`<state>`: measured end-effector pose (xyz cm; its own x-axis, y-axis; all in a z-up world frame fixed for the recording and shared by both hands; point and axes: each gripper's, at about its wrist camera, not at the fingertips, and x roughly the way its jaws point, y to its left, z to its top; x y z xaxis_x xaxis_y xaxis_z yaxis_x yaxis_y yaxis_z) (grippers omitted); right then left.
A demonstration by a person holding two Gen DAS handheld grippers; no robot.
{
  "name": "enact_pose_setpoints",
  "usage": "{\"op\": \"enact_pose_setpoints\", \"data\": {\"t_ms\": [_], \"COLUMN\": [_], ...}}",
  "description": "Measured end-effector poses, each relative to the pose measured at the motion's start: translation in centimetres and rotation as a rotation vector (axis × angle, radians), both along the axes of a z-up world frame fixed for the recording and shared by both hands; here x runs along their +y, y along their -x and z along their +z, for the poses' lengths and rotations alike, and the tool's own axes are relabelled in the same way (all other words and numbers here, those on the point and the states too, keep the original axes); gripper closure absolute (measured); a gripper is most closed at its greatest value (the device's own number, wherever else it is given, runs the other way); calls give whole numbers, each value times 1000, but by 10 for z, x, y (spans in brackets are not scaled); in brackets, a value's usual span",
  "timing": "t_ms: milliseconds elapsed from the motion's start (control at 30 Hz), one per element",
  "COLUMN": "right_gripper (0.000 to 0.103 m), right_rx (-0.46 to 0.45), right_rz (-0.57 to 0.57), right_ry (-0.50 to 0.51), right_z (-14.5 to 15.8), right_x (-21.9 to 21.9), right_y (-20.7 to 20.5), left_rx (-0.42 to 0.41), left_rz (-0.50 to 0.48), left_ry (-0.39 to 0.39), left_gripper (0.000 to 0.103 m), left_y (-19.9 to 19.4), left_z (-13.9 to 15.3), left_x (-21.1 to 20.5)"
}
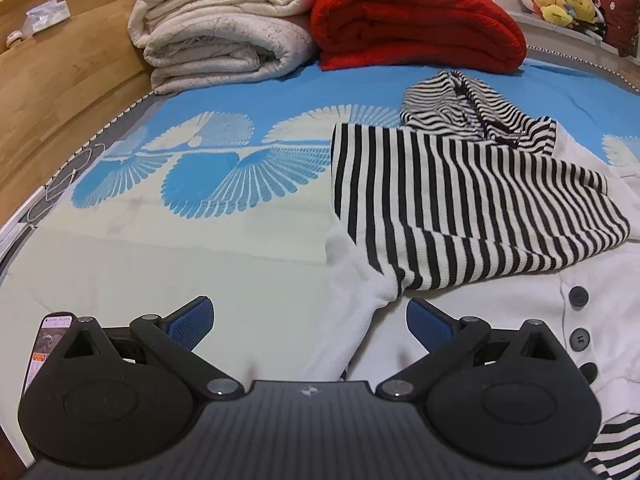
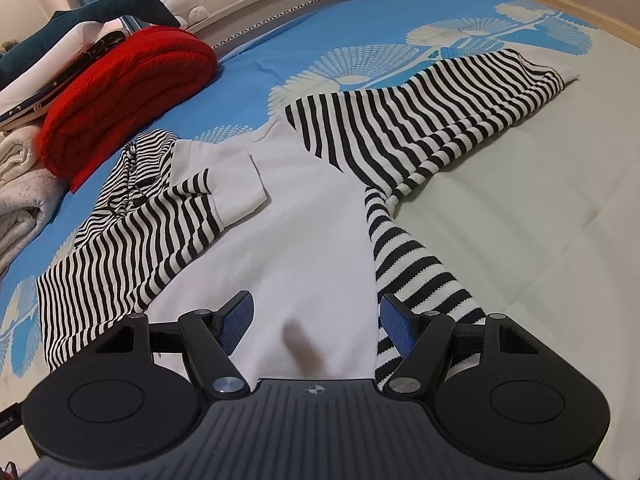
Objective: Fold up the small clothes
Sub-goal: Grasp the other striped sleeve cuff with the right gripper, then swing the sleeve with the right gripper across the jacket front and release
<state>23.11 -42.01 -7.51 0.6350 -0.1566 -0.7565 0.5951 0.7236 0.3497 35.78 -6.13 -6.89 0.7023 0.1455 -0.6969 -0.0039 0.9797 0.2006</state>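
Observation:
A small white hooded top (image 2: 312, 216) with black-and-white striped sleeves and hood lies on the bed. In the right wrist view one striped sleeve (image 2: 132, 240) is folded across the body at left; the other sleeve (image 2: 432, 120) stretches out to the right. In the left wrist view the folded sleeve (image 1: 460, 208) lies over the white body (image 1: 500, 320), with the striped hood (image 1: 472, 108) behind and dark buttons (image 1: 579, 296) at right. My left gripper (image 1: 310, 320) is open and empty over the garment's left edge. My right gripper (image 2: 316, 320) is open and empty over the white body's near edge.
A blue and cream patterned bedspread (image 1: 200, 184) covers the bed. Folded cream blankets (image 1: 224, 28) and a red blanket (image 1: 416, 20) are stacked at the far end. A wooden bed frame (image 1: 60, 92) runs along the left. A phone (image 1: 44, 344) lies near the left gripper. Plush toys (image 2: 120, 0) sit by the window.

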Motion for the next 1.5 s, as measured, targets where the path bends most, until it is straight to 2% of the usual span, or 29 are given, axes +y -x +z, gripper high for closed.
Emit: {"op": "enact_pose_setpoints", "data": {"t_ms": [233,433,567,667,767,867,933,1067,1133,1200,1233,1267,1300,1400,1500], "right_gripper": [31,31,31,31,30,29,28,27,25,26,41,63,98,99,100], "right_rx": [-24,-28,-68,-118,-135,-110,-98,-59,-93,-39,18,56,93,80,23], "right_rz": [-76,-107,-125,-200,-364,-513,-572,-659,-689,-675,-640,-594,-551,-554,-477], "right_ry": [16,-15,-57,-107,-132,-149,-151,-196,-135,-78,-35,10,31,57,188], "right_z": [5,4,12,22,23,10,-4,-40,-46,-47,-46,-44,-42,-26,12], "right_x": [-13,-25,-40,-85,-151,-223,-258,-305,-313,-318,-319,-320,-320,-315,-289], "right_y": [10,17,22,26,26,18,11,-4,-9,-23,-34,-43,-53,-61,-79], "left_rx": [-10,-22,-10,-15,-20,-24,-20,-2,8,14,12,8,5,11,18], "left_rz": [0,-14,5,37,65,101,125,144,143,134,129,123,118,115,124], "left_ry": [-7,-31,-26,-27,-30,-44,-60,-90,-99,-99,-99,-101,-105,-105,-73], "left_gripper": [0,0,0,0,0,0,0,0,0,0,0,0,0,0,0], "left_y": [3,5,-1,-7,-12,-19,-25,-33,-36,-39,-39,-39,-38,-38,-38], "left_z": [2,0,-1,-1,-1,-4,-7,-17,-20,-21,-21,-21,-21,-20,-17], "left_x": [-1,-3,1,6,11,15,17,14,12,10,9,8,8,10,18]}}
